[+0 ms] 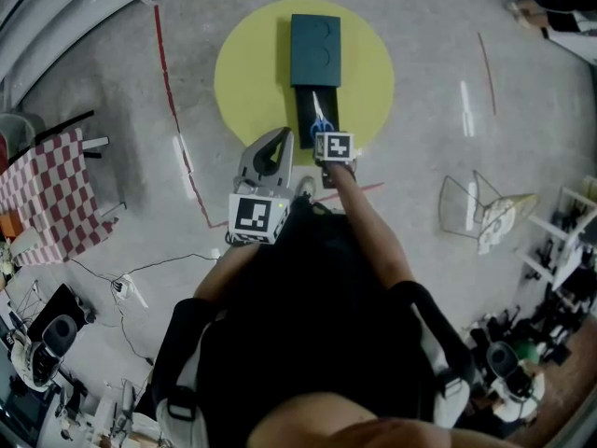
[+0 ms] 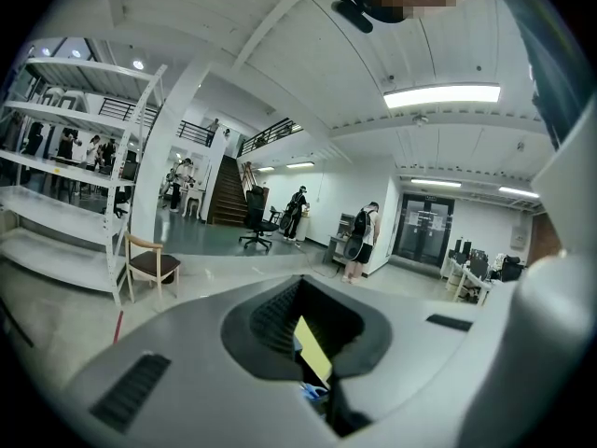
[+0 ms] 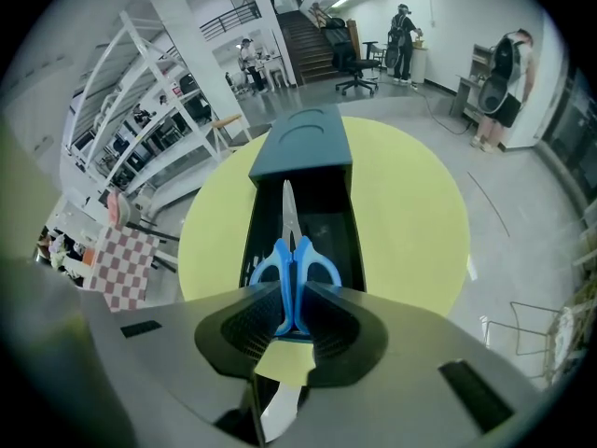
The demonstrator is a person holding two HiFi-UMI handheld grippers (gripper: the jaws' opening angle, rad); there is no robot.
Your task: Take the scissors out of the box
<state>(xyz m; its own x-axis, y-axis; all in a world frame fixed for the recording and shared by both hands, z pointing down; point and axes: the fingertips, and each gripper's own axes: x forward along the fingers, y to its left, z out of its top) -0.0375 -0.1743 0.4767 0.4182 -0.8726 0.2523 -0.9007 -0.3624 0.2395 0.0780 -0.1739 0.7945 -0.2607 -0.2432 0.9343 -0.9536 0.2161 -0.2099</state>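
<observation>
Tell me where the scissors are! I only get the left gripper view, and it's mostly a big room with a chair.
Observer: The blue-handled scissors are in the right claw, which is shut on their handles.
Operator: Where's the box?
Observer: The dark box sits on a yellow round surface, its drawer open toward the person.
Operator: Which way do the blades point?
Observer: Away from the person, along the open drawer, toward the box.
</observation>
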